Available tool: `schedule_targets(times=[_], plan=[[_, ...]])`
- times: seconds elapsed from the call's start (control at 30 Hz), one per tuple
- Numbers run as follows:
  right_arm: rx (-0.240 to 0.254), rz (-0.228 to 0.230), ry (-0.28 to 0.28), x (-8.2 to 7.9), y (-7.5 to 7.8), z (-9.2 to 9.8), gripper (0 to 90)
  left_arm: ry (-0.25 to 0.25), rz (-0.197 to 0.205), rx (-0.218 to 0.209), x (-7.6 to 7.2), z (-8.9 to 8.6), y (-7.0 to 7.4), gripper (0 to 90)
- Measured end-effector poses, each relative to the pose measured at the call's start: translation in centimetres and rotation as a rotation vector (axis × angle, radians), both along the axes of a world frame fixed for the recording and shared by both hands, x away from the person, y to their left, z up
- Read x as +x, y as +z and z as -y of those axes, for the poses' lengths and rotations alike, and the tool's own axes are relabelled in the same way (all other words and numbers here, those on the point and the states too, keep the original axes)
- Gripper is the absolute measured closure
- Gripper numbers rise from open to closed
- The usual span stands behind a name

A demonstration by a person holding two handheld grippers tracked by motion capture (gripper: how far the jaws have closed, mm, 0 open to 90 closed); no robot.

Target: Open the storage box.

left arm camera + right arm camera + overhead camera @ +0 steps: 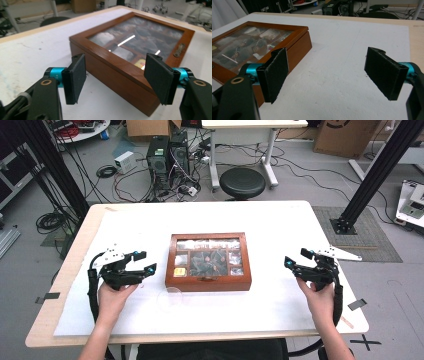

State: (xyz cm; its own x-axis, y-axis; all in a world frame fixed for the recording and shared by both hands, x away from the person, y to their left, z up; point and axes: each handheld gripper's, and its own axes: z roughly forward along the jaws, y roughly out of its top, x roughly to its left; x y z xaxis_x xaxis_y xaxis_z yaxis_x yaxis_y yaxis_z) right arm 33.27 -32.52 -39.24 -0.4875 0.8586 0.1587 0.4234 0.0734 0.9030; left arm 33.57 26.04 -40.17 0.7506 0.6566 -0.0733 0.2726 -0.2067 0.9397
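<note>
A wooden box (208,261) with a glass lid sits shut at the middle of the table, small items lying in its compartments. My left gripper (146,261) is held just left of the box, jaws open and empty. In the left gripper view the box's near corner (117,80) lies just beyond the open left gripper (115,58). My right gripper (296,258) hovers to the right of the box, a clear gap away, open with nothing in it. From the right gripper view the box (298,43) lies beyond the left jaw of the open gripper (327,53).
A white mat (280,225) covers the table top. A clear round dish (170,298) lies in front of the box's left corner. Behind the table stand a black stool (242,181) and computer towers (167,157). Black frame posts (380,170) rise at both sides.
</note>
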Motion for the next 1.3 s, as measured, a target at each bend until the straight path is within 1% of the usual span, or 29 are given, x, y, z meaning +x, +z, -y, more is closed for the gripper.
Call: schedule_targets(times=[0.03, 0.1, 0.13, 0.23, 0.47, 0.53, 0.63, 0.73, 0.77, 0.87, 1.0, 1.03, 1.13, 1.27, 1.3], plan=[[0.0, -0.002, -0.002, 0.0, 0.0, 0.0, 19.8, -0.013, -0.013, 0.003, 0.0, 0.1, -0.1, 34.5], [-0.001, 0.001, 0.001, 0.0, 0.0, 0.0, 19.8, -0.036, -0.053, 0.0, 0.2, 0.3, -0.3, 34.5], [0.0, -0.001, 0.0, 0.0, 0.0, 0.0, 19.8, -0.047, -0.063, 0.003, 0.2, 0.4, -0.4, 34.5], [0.0, 0.002, -0.002, 0.0, 0.0, 0.0, 19.8, -0.073, -0.07, 0.018, 0.2, 0.5, -0.6, 34.5], [-0.003, 0.0, -0.002, 0.1, 0.0, 0.0, 19.8, -0.135, -0.089, 0.084, -0.3, 0.8, -1.2, 34.4], [-0.007, 0.003, -0.002, 0.1, -0.1, 0.0, 19.8, -0.154, -0.105, 0.099, -0.4, 0.9, -1.4, 34.4], [-0.006, -0.003, -0.004, 0.1, -0.1, -0.1, 19.8, -0.166, -0.125, 0.128, -0.4, 1.2, -1.7, 34.6], [-0.009, 0.0, -0.003, 0.1, -0.1, -0.1, 19.8, -0.186, -0.135, 0.148, -0.4, 1.4, -2.0, 35.9], [-0.01, 0.0, -0.002, 0.1, -0.1, -0.1, 19.8, -0.193, -0.139, 0.153, -0.4, 1.5, -2.0, 37.4], [-0.013, -0.001, -0.002, 0.1, -0.1, -0.1, 19.8, -0.211, -0.156, 0.16, -0.3, 1.7, -2.2, 37.6], [-0.014, -0.001, -0.002, 0.1, -0.1, -0.2, 19.8, -0.238, -0.164, 0.173, -0.3, 2.2, -2.4, 37.5], [-0.015, -0.001, -0.001, 0.1, -0.1, -0.2, 19.8, -0.244, -0.165, 0.185, -0.3, 2.3, -2.4, 37.6], [-0.017, -0.002, -0.001, 0.2, -0.1, -0.2, 19.8, -0.242, -0.172, 0.196, -0.3, 2.5, -2.5, 40.2], [-0.021, -0.002, -0.001, 0.2, -0.2, -0.2, 19.8, -0.242, -0.176, 0.19, -0.2, 2.6, -2.6, 43.2], [-0.021, -0.004, -0.001, 0.1, -0.2, -0.3, 19.8, -0.244, -0.174, 0.194, -0.2, 2.6, -2.6, 44.3]])
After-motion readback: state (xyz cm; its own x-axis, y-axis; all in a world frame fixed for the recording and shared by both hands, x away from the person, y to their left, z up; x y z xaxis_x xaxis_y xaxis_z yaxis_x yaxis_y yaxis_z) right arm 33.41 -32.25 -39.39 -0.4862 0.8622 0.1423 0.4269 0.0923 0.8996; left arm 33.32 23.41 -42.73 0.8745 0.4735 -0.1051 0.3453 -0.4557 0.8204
